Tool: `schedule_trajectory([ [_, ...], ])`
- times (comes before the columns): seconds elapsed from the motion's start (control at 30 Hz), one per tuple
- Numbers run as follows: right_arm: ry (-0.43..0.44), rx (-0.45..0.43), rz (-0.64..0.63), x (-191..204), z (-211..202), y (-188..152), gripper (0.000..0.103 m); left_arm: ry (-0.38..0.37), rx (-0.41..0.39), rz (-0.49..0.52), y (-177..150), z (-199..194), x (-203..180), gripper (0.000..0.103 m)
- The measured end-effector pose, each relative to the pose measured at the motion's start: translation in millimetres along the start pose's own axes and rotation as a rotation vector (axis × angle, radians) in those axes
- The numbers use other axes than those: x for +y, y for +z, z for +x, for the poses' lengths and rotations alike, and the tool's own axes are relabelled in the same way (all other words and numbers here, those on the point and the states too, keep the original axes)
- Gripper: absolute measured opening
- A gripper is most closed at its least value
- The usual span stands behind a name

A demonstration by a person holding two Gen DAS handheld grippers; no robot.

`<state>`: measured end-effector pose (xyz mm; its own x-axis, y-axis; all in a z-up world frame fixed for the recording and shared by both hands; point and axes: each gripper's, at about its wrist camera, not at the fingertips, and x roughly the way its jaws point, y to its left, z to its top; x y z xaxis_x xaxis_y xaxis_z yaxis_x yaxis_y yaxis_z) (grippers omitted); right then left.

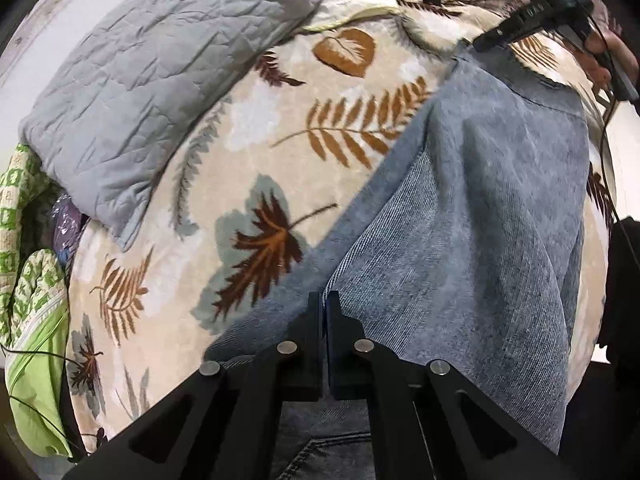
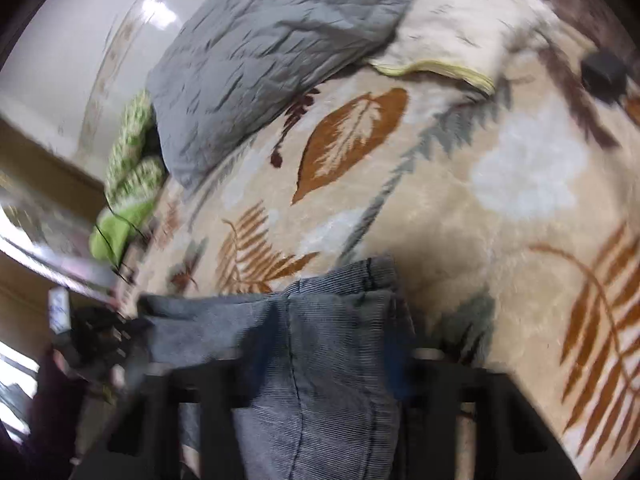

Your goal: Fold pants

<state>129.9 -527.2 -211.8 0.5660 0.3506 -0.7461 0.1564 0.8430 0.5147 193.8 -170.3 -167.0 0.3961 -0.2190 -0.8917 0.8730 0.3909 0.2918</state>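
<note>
Pants [image 1: 472, 208] of blue-grey denim lay spread across a bed covered by a beige leaf-patterned blanket [image 1: 256, 152], running from the near edge toward the far right. The left gripper [image 1: 324, 300] was clenched, its two black fingers pressed together with no gap showing, and a fold of the denim rose right at its tips; whether cloth was actually pinched between the pads could not be told from this view. The right gripper [image 2: 316, 320] had a bunched section of the pants [image 2: 320, 340] between its fingers, the cloth draping down over the tool toward the camera with a dark seam running through it; the view was blurred, and the fingers themselves were largely hidden by the fabric. In the left wrist view the right gripper [image 1: 486, 42] appeared at the far right end of the pants, with a hand [image 1: 608, 52] around its handle. A grey quilted pillow [image 1: 160, 80] sat at the far left of the bed. Green patterned bedding [image 1: 32, 280] was heaped beside the bed on the left. A small dark object [image 2: 604, 70] rested on the blanket at far right.
</note>
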Motion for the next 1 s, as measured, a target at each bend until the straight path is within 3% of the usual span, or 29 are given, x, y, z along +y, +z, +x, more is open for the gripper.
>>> schedule_trajectory([
  [0.07,-0.026,-0.028,-0.021,6,-5,2,0.012,0.019,-0.007,-0.025,2,-1,8,0.001],
  [0.23,-0.085,-0.085,-0.078,18,-11,11,0.01,0.075,-0.021,-0.139,8,2,31,0.001],
  [0.3,-0.098,-0.082,-0.077,16,-2,13,0.01,0.112,0.021,-0.146,8,17,29,0.004],
  [0.37,-0.122,-0.065,-0.085,14,6,12,0.011,0.222,0.074,-0.115,8,33,19,0.005],
  [0.47,-0.09,-0.069,-0.019,5,1,9,0.012,0.251,0.072,-0.188,4,36,18,0.007],
  [0.53,-0.103,-0.09,0.007,3,-12,7,0.012,0.269,0.024,-0.252,-2,20,21,0.016],
  [0.6,-0.108,-0.13,-0.009,5,-31,0,0.014,0.327,-0.026,-0.308,-9,3,23,0.048],
  [0.67,-0.138,-0.165,-0.039,11,-49,-11,0.015,0.367,-0.088,-0.375,-20,-18,24,0.057],
  [0.77,-0.169,-0.205,-0.076,20,-67,-25,0.015,0.37,-0.118,-0.444,-37,-38,19,0.061],
  [0.83,-0.186,-0.229,-0.056,19,-75,-31,0.015,0.288,-0.117,-0.473,-49,-46,8,0.061],
  [1.0,-0.022,-0.128,-0.055,34,-66,-54,0.015,0.168,-0.108,-0.469,-81,-54,-37,0.061],
])
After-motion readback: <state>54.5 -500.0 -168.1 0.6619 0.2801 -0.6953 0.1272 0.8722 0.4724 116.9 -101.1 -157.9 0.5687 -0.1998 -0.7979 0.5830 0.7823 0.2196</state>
